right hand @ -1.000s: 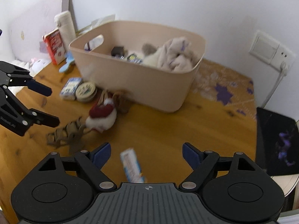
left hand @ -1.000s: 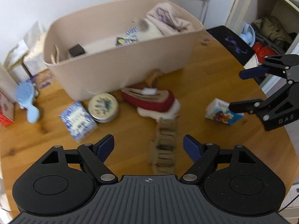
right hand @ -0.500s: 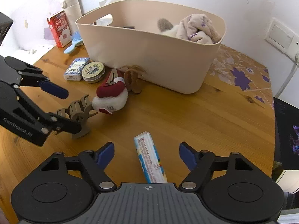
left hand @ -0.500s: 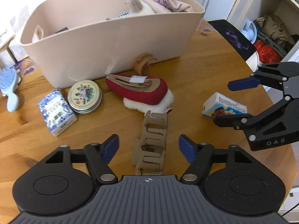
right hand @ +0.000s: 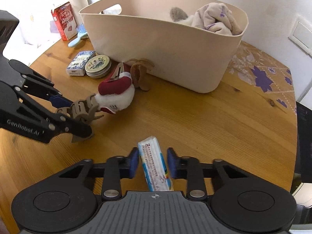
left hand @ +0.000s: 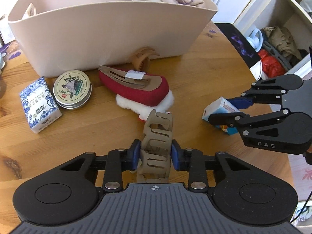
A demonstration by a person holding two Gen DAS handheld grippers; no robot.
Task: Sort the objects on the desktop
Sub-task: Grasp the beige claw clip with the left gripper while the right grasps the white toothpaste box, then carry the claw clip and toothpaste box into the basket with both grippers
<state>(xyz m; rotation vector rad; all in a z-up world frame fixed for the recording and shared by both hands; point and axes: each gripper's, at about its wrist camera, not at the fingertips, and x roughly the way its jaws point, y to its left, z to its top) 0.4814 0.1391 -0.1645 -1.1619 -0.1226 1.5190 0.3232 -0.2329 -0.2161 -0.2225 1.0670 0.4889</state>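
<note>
A tan hair claw clip (left hand: 157, 136) lies on the wooden table (left hand: 195, 81), and my left gripper (left hand: 155, 155) is closing on it, both blue pads against its sides. In the right wrist view, the left gripper (right hand: 78, 113) holds that clip (right hand: 81, 107) low over the table. My right gripper (right hand: 153, 162) is closing on a small blue and white tissue pack (right hand: 154, 161), which stands on edge between the pads. In the left wrist view, the right gripper (left hand: 224, 109) has the pack (left hand: 216, 107) between its fingers. A beige bin (right hand: 175, 44) stands behind.
In front of the bin (left hand: 109, 29) lie a red plush hair clip (left hand: 136, 91), a brown claw clip (left hand: 142, 58), a round tin (left hand: 72, 88) and a blue patterned box (left hand: 39, 105). A red carton (right hand: 65, 22) and a blue hairbrush (right hand: 78, 37) sit far left. A shelf (left hand: 282, 44) is right.
Both grippers came down and their jaws closed in from wide open. The left now brackets the tan claw clip. The right now brackets the tissue pack.
</note>
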